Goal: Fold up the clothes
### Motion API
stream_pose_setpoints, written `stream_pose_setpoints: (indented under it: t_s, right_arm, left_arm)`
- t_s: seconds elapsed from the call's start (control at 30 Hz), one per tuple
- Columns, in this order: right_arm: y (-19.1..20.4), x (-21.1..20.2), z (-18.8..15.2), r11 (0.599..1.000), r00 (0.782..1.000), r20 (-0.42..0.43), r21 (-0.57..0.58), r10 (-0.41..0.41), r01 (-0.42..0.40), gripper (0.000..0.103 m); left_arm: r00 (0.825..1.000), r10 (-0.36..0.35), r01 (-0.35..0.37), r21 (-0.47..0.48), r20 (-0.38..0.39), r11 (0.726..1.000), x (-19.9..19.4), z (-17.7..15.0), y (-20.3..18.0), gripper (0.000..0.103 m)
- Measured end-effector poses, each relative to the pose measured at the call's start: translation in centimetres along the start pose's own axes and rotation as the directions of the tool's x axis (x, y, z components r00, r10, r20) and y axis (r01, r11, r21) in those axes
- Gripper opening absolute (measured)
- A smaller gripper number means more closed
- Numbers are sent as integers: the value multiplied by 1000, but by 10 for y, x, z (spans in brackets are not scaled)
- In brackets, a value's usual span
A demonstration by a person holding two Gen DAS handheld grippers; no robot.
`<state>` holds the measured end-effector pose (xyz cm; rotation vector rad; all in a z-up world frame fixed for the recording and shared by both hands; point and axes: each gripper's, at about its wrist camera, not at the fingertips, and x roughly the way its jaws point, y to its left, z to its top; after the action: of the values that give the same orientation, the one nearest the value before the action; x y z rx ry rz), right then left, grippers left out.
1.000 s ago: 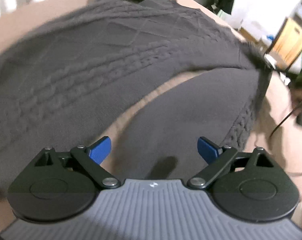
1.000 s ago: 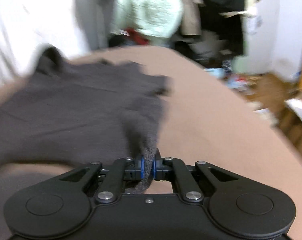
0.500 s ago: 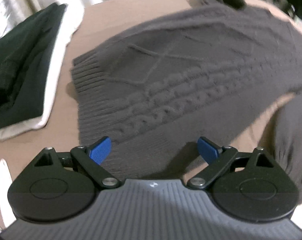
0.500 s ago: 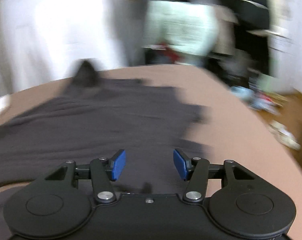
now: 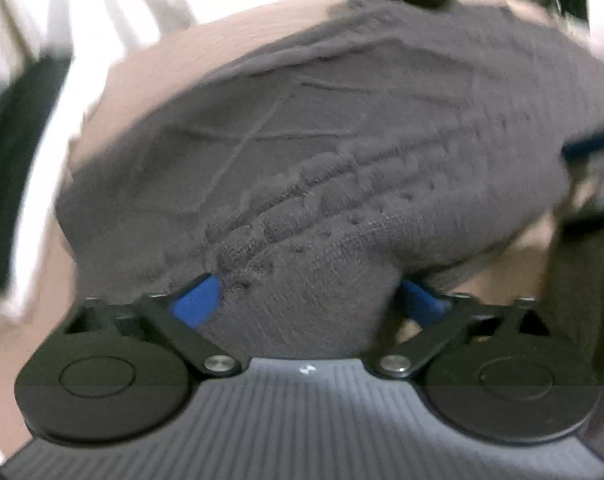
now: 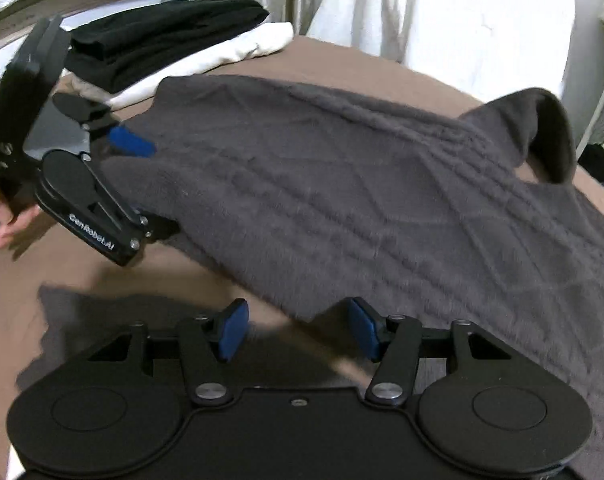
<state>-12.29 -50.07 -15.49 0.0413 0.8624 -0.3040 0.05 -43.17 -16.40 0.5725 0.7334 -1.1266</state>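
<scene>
A dark grey cable-knit sweater (image 6: 342,184) lies spread on the brown bed cover (image 6: 101,280). In the left wrist view the sweater (image 5: 342,184) fills the frame and its edge sits between the wide-open fingers of my left gripper (image 5: 310,300). The left gripper (image 6: 141,184) also shows in the right wrist view at the sweater's left edge, jaws apart around the knit. My right gripper (image 6: 295,330) is open and empty, at the sweater's near edge.
A stack of folded black (image 6: 161,36) and white (image 6: 221,52) clothes lies at the far left of the bed. White bedding (image 6: 442,12) is heaped behind the sweater. The sweater's collar (image 6: 550,132) stands up at the far right.
The right gripper let go of the sweater and swung left to face it. The left gripper moved forward so the sweater's edge now lies between its open fingers.
</scene>
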Motion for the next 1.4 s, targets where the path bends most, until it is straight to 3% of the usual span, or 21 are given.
stream_pose_setpoints:
  t_s: [0.03,0.07,0.13,0.2,0.3,0.33,0.37,0.47,0.57,0.63,0.67,0.73,0.8,0.83,0.9,0.97,1.03,1.13,1.2,1.27,1.4]
  right_arm:
    - [3,2,1,1000,1000,5,-10,-14,14,64]
    - [7,4,1,999,999,2,-38,-39,39,69]
    - [14,9,0,986,993,-12,-117,-118,115,77]
    - [24,12,-1,947,973,6,-231,-229,224,75]
    - [18,-13,1,959,982,84,-217,-168,183,44]
    - [13,-20,2,975,989,73,-176,-127,138,28]
    - [10,-21,0,980,993,50,-166,-104,111,23]
    - [2,-23,-7,991,999,-17,-130,-35,33,22]
    - [-7,-24,-14,995,996,-82,-89,37,-44,22]
    - [-12,-26,-19,994,989,-123,-59,86,-94,22]
    - [-15,-26,-21,992,983,-143,-43,111,-118,22]
    - [-14,-26,-24,989,977,-168,-50,131,-141,22]
    - [-10,-28,-25,985,973,-189,-90,130,-148,23]
    - [-10,-28,-23,982,970,-204,-100,135,-158,23]
    - [-17,-28,-13,973,951,-237,-67,200,-221,29]
    - [-24,-29,-1,958,927,-262,-28,270,-287,45]
    - [-33,-34,13,939,907,-257,2,333,-344,43]
    - [-50,-47,41,917,899,-186,36,397,-397,45]
    - [-61,-57,67,917,903,-167,22,396,-398,48]
    - [-73,-66,100,936,918,-208,-34,337,-351,57]
    - [-107,-65,166,965,927,-295,-51,233,-259,68]
  left_arm:
    - [999,-28,29,-46,27,999,-14,1,7,36]
    - [997,-55,60,-90,54,994,-29,3,14,8]
    - [988,-105,124,-176,113,977,-58,6,27,7]
    - [973,-148,191,-257,176,948,-87,9,41,4]
    - [949,-223,287,-322,221,902,-117,5,49,4]
    - [946,-254,309,-330,200,892,-116,-1,47,4]
    - [949,-278,312,-346,146,885,-106,-9,43,4]
    - [961,-263,212,-378,-89,901,-60,-35,37,5]
    - [950,-284,209,-415,-128,885,-52,-39,50,10]
    - [965,-254,206,-413,-64,887,-68,-33,59,11]
    - [977,-214,189,-398,-18,898,-80,-28,63,16]
    - [997,-37,57,-345,66,937,-110,-14,72,24]
    - [988,104,-55,-357,117,932,-131,5,90,46]
    - [980,142,-81,-381,137,921,-139,16,102,51]
    - [988,119,-66,-418,102,906,-123,39,128,61]
    - [995,92,-69,-430,31,900,-95,61,147,61]
    - [992,107,-124,-369,-66,921,-47,73,153,62]
    - [965,98,-184,-364,-243,913,30,72,165,70]
    - [937,75,-229,-436,-342,870,65,61,175,73]
    - [944,71,-232,-495,-322,838,79,59,179,81]
    - [973,75,-181,-523,-218,833,92,72,183,89]
